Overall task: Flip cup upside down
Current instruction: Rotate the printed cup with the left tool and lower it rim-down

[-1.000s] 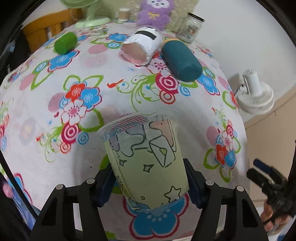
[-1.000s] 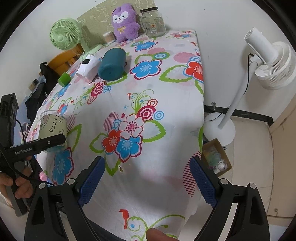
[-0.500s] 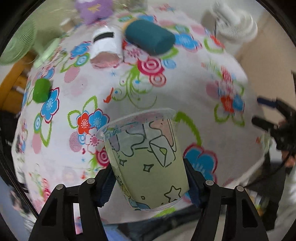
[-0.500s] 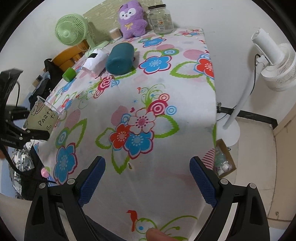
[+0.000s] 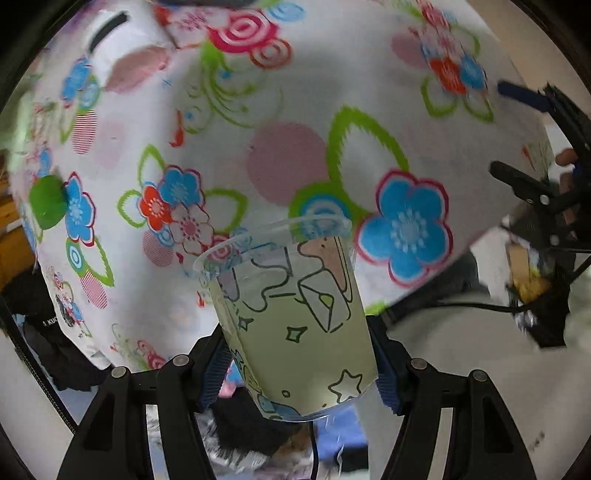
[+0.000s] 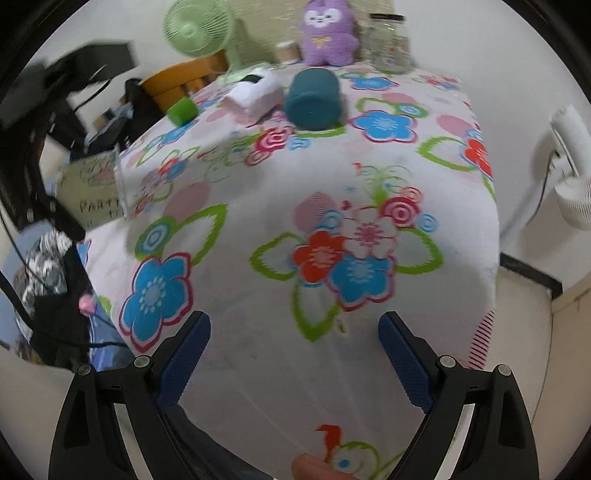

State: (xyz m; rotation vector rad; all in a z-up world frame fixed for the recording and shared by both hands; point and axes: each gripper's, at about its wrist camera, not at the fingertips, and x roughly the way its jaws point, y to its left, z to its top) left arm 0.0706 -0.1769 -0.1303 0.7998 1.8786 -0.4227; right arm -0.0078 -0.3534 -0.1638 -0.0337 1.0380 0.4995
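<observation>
My left gripper (image 5: 299,354) is shut on a clear plastic cup (image 5: 295,325) with pale green print and black doodles. The cup is held in the air, tilted so its open rim points at the floral tablecloth (image 5: 288,155). In the right wrist view the cup (image 6: 92,188) shows at the far left, lying over on its side above the table's left edge, rim facing right. My right gripper (image 6: 293,354) is open and empty above the near part of the table; it also shows in the left wrist view (image 5: 532,144) at the right.
At the back of the table (image 6: 332,177) lie a teal cylinder (image 6: 314,98), a white roll (image 6: 255,92) and a small green cup (image 6: 181,110). Behind them stand a purple plush (image 6: 328,33), a glass jar (image 6: 389,42) and a green fan (image 6: 199,27). A white fan (image 6: 570,173) stands right.
The left gripper has lifted and tipped the cup further over, off the table's left side. The right gripper has swung a little left; its view is blurred.
</observation>
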